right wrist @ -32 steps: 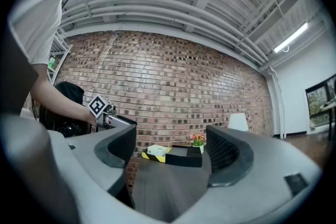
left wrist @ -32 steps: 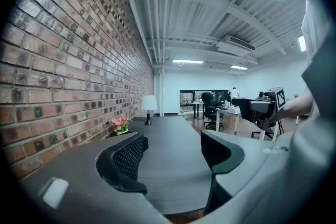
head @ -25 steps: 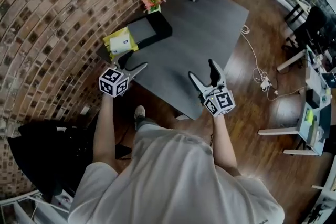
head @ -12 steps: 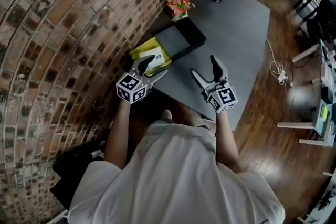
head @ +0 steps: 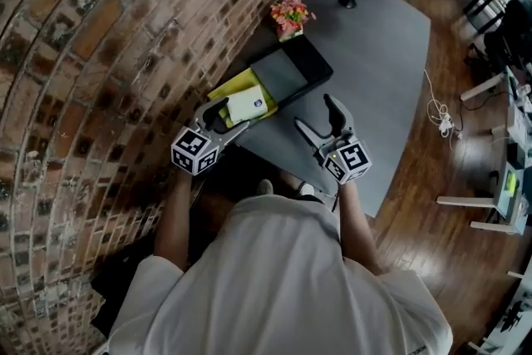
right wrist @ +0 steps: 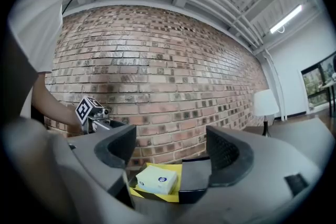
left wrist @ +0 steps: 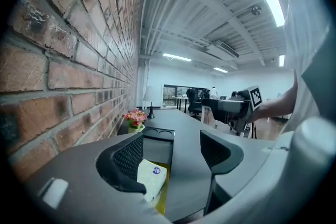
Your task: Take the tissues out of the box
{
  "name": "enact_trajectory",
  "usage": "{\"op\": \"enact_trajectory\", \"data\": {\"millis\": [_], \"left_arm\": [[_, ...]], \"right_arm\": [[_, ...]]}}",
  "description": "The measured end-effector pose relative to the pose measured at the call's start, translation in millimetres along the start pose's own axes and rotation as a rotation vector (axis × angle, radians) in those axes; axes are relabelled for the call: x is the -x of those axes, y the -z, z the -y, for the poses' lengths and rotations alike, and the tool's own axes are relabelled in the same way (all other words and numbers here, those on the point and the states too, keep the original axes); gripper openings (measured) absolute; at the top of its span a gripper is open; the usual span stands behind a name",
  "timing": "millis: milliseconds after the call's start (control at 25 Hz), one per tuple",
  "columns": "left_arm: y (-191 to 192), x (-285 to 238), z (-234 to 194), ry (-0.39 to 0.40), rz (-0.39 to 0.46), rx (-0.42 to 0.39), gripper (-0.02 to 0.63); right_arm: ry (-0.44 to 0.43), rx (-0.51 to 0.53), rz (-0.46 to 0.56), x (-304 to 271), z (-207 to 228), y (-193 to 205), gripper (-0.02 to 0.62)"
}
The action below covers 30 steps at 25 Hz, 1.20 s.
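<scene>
Now nearer — left hand-held gripper point(head: 226, 117), jaws opening, empty, reaches the tissue pack point(head: 248, 106), grasp likely next; right hand-held gripper point(head: 317, 114) open, empty.

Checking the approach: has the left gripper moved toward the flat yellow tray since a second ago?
Yes. The left gripper has come forward to the near end of the flat yellow tray; its jaws are opening, nothing gripped between them.

Rough brick wall point(head: 100, 54), matt table point(head: 374, 37), glossy wood floor point(head: 428, 170)
</scene>
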<state>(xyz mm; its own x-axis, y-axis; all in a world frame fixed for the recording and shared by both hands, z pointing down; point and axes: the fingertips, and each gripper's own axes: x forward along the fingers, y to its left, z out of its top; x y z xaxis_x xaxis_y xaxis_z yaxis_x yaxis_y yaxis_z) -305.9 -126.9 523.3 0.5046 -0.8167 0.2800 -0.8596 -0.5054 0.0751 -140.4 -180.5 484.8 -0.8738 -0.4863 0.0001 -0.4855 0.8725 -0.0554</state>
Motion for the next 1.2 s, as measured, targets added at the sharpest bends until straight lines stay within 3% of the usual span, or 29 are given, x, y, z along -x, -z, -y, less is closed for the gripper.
{"op": "enact_trajectory", "data": {"millis": [400, 760, 1200], "left_arm": [[44.2, 12.4, -24.8, 0.056, -0.315, -0.164, 0.370], [67.8, 12.3, -33.4, 0.145, -0.565, -0.245, 0.577], [92.9, -36.9, -36.9, 0.211, -0.647, -0.315, 0.572]], "right_arm": [[-0.023, 0.009, -0.032, -3.5, 16.1, 10.2, 0.413], [0.005, -0.012, -0.058, 17.7, 35.0, 21.3, 0.413], [-0.007, -0.005, -0.077, 32.1, 30.9, 22.9, 0.413]]}}
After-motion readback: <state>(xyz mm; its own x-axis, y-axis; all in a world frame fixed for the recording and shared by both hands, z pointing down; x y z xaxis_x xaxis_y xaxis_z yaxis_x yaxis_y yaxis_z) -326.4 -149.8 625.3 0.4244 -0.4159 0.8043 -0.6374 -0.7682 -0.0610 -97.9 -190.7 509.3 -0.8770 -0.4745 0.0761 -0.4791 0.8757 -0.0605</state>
